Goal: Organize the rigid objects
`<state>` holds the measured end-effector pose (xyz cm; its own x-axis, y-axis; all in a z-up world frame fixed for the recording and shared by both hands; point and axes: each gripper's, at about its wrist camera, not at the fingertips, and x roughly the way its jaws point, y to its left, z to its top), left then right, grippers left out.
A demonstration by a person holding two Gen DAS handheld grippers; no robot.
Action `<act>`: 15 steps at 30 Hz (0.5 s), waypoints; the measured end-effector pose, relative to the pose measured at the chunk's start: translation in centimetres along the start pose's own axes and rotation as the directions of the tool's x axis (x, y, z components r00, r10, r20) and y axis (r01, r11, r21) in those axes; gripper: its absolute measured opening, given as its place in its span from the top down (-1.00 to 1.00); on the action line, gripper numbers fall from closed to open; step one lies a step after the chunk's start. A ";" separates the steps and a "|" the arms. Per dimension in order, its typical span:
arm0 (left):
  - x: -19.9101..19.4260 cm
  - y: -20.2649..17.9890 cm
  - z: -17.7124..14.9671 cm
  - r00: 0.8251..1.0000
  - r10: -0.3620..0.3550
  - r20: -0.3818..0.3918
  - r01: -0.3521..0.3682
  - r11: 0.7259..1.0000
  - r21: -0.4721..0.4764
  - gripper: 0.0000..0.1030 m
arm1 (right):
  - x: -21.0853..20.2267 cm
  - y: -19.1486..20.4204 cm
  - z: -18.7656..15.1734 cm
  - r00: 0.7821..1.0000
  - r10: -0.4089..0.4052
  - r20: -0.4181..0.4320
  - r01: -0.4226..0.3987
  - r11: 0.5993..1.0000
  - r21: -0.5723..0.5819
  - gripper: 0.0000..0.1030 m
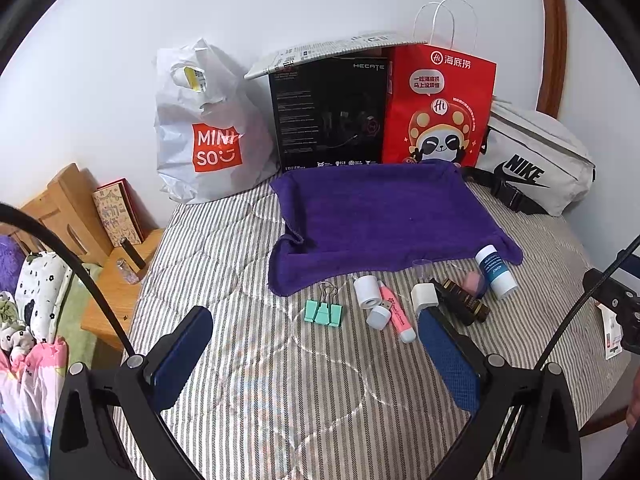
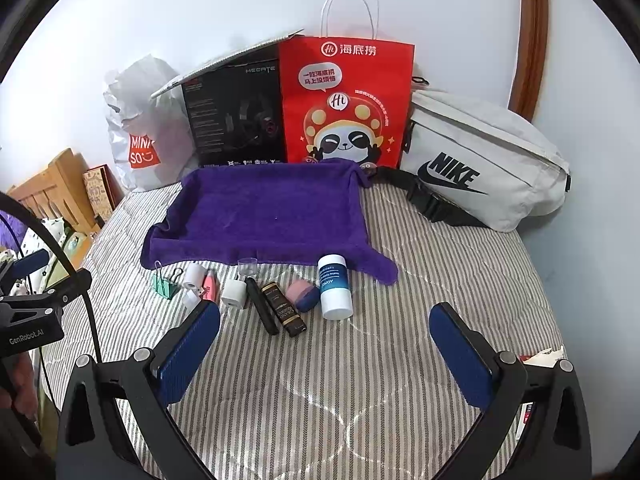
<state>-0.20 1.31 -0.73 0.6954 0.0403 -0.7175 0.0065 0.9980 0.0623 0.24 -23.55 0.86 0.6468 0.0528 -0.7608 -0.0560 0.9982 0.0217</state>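
A purple towel [image 1: 384, 216] [image 2: 268, 216] lies spread on the striped bed. Along its near edge lie small objects: green binder clips [image 1: 323, 313] [image 2: 165, 285], a white paper roll [image 1: 367, 292] [image 2: 193, 276], a pink highlighter [image 1: 396, 314] [image 2: 209, 286], a white charger cube [image 1: 425, 295] [image 2: 233, 294], a black pen [image 2: 262, 306], a dark brown bottle [image 1: 464, 301] [image 2: 284, 308], a pink-blue sponge [image 2: 303, 295] and a white tube with a blue label [image 1: 495, 270] [image 2: 334, 286]. My left gripper [image 1: 316, 344] is open and empty, short of them. My right gripper [image 2: 325, 340] is open and empty.
Against the wall stand a Miniso plastic bag [image 1: 204, 128], a black box [image 1: 328, 112], a red paper bag [image 1: 438, 108] [image 2: 346, 104] and a white Nike pouch [image 1: 536, 160] [image 2: 480, 164]. A wooden bedside stand [image 1: 116, 280] is off the left bed edge.
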 end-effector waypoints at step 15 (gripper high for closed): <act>-0.2 -0.3 0.1 1.000 -0.026 0.001 0.026 1.000 0.009 -1.00 | 0.0 0.0 -0.1 1.000 0.001 -0.001 -0.001 1.000 0.002 -1.00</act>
<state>-0.28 1.02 -0.58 0.6958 0.0142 -0.7181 0.0312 0.9983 0.0500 0.16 -23.56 0.78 0.6463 0.0535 -0.7612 -0.0546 0.9982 0.0238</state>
